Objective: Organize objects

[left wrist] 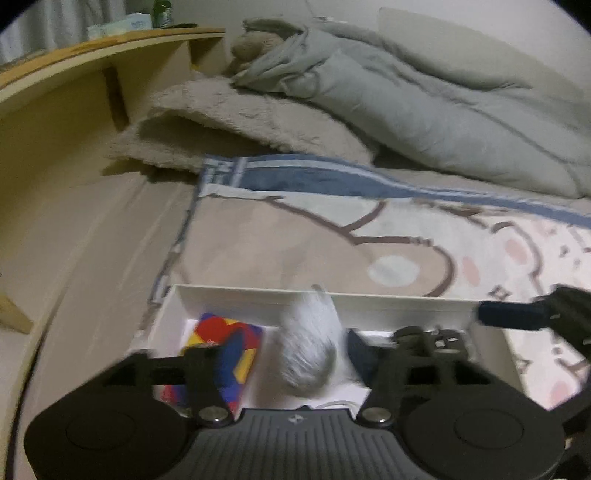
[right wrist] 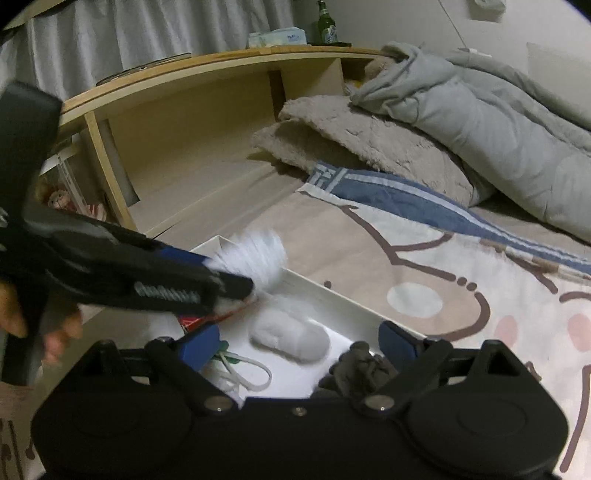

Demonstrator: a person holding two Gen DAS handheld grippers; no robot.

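While jaws gape: one box (right wrist: 325,291), two fluffy rolls (right wrist: 291,341).

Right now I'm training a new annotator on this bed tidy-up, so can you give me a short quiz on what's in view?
1. True or false: the white box sits on a bare floor.
2. What stands on top of the wooden shelf behind the bed?
A. a green bottle
B. a lamp
C. a mug
3. Is the right tool open or shut?

Key
1. False. It sits on the bear-print blanket.
2. A.
3. Open. Its blue pads stand wide apart and grip nothing.
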